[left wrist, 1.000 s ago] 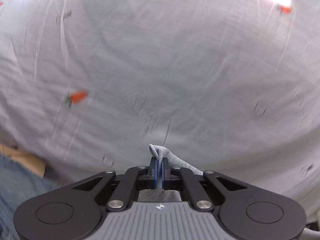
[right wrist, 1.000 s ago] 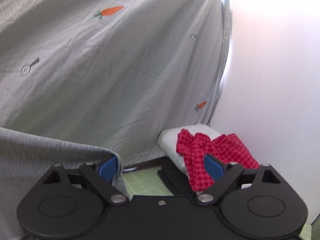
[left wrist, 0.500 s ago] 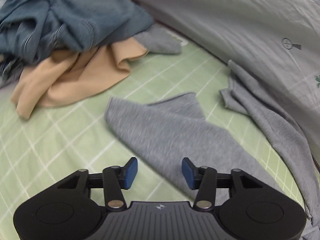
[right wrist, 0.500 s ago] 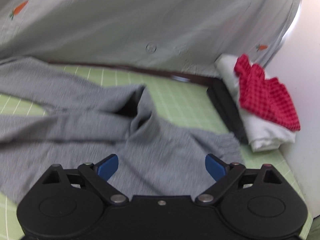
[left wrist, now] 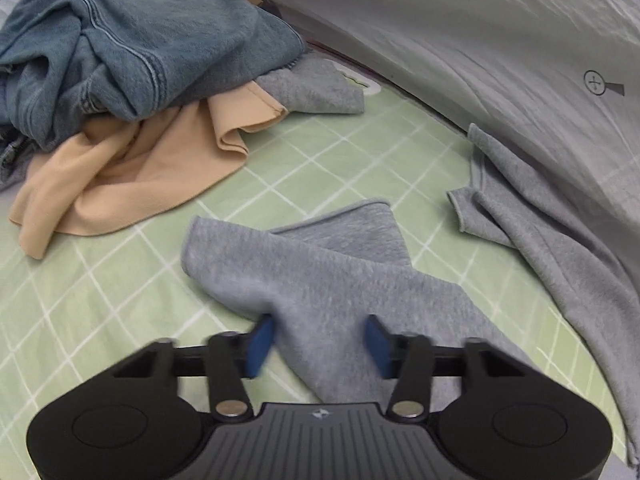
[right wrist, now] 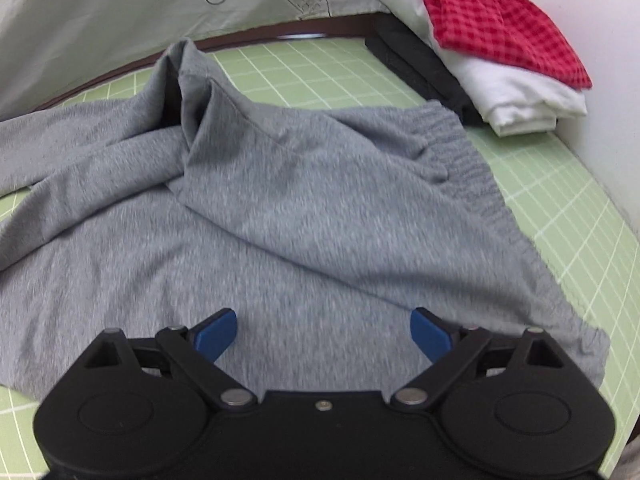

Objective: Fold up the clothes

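Grey sweatpants lie crumpled on the green checked mat, their ribbed waistband towards the right. In the left wrist view one grey leg runs under my gripper and the other leg lies along the right. My left gripper hovers open just over the near leg, with cloth between its blue pads but not pinched. My right gripper is wide open above the seat of the pants, holding nothing.
A heap of blue denim, a tan garment and a grey piece sits at the mat's far left. A folded stack with a red checked cloth on white and black items stands at the far right. A pale printed sheet hangs behind.
One second ago my left gripper was shut on grey cloth held up before the sheet; it has since let go. Both grippers have come down low over the pants lying on the mat.
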`<state>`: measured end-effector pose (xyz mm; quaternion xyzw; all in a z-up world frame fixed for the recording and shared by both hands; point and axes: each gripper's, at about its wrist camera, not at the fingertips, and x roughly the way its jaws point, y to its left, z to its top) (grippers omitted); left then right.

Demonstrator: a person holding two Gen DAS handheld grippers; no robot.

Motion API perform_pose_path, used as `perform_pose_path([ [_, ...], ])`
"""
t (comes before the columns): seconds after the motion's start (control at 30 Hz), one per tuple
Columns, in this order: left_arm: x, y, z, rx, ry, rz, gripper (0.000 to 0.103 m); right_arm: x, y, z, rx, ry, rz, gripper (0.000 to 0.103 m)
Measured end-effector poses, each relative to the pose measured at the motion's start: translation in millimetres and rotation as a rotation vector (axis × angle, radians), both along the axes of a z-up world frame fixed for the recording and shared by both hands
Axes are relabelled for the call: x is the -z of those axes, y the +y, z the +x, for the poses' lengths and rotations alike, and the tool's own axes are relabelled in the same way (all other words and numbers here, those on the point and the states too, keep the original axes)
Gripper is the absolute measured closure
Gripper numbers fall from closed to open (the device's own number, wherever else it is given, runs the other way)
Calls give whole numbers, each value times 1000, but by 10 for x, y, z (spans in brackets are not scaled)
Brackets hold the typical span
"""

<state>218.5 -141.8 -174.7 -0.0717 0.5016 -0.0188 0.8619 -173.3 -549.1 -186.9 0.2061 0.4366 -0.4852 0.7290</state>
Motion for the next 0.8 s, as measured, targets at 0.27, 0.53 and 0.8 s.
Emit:
perform_pose_path([
  [0.27, -45, 273, -103, -1, -2, -88, 101, 33, -14, -428, 124, -112, 71, 4],
  [0.53, -310, 723, -572, -45, -48, -127, 101, -34, 186, -742, -43, -166, 3, 74],
  [0.8, -674, 1391, -1243, -80, -118, -15, 101, -84, 136, -1333, 39, -257, 61, 102],
])
